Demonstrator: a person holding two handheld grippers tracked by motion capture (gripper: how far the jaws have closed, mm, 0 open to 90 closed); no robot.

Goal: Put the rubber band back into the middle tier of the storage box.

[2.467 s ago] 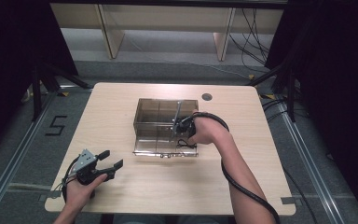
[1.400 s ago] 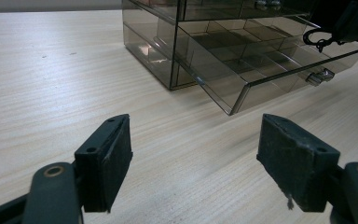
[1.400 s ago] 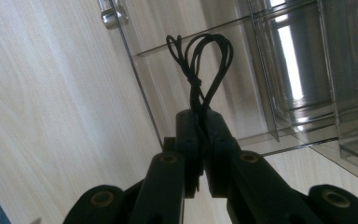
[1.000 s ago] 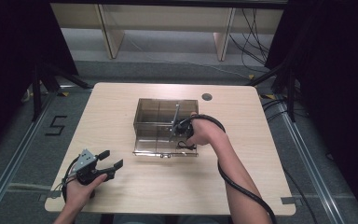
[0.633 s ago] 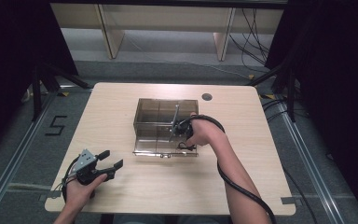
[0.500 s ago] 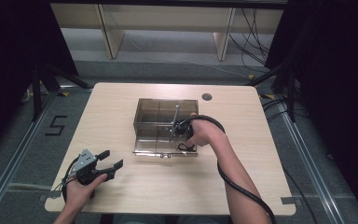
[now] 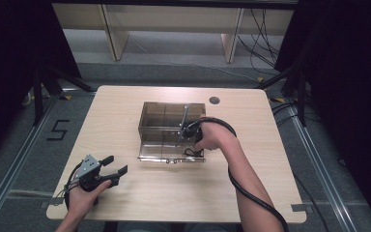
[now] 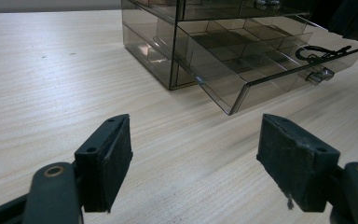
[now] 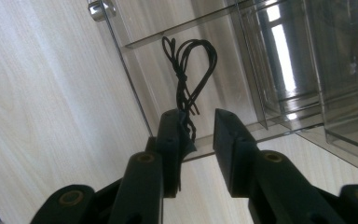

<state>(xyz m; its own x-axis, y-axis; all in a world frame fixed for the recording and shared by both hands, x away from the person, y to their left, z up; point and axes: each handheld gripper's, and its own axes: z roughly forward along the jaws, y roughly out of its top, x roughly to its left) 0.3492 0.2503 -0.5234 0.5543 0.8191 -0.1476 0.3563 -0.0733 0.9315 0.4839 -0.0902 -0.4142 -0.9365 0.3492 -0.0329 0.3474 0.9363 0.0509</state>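
Smoky transparent plastic drawer cabinet (image 7: 166, 121) sits mid-table on the light wood-grain table (image 7: 125, 106), its bottom drawer (image 7: 171, 150) pulled out toward the person. Right gripper (image 9: 198, 128) reaches over the drawer's right end, jaws parted a little with a thin black twisted cord loop (image 9: 189, 65) lying in the drawer compartment just ahead, its tail against the left pad. Left gripper (image 7: 113, 166) held near the table's front-left corner, jaws spread wide, nothing between them, well apart from the cabinet.
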